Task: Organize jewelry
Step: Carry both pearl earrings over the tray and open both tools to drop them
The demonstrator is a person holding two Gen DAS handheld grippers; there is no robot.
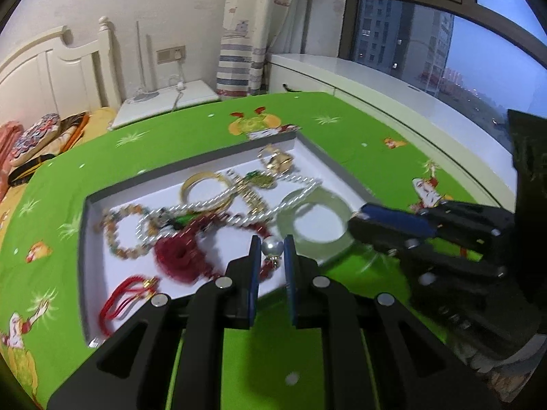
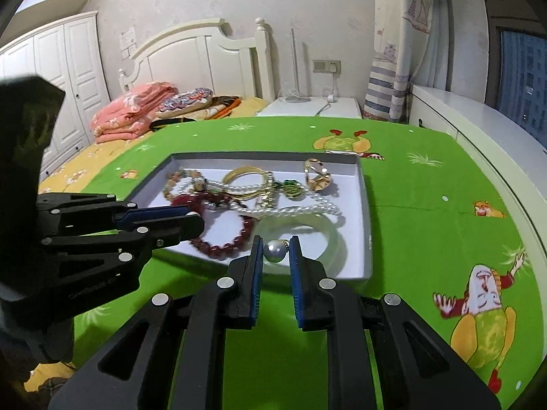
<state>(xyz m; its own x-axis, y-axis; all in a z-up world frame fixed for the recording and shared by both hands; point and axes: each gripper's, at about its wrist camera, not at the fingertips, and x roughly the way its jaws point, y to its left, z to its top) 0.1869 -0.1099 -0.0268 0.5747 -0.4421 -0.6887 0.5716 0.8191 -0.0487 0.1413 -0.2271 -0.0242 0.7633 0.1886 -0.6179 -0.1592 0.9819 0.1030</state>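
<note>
Two grippers, and each had a pearl earring: our left gripper [image 1: 270,247] clamped one pearl [image 1: 272,247] over the white tray [image 1: 85,239], gold fitting hanging straight down; our right gripper [image 2: 276,249] pinched another pearl [image 2: 274,251], chain running up-right, above the pale bangle [image 2: 333,239].

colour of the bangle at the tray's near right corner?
Pale translucent green, jade-like bangle, in the white tray. Shows best in the left wrist view.

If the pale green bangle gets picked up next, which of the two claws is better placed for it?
Probably the right gripper: the bangle lies just beyond its fingertips, while the left gripper sits nearer the red bead bracelet. But each is shut on a pearl, which must be put down first.
</note>
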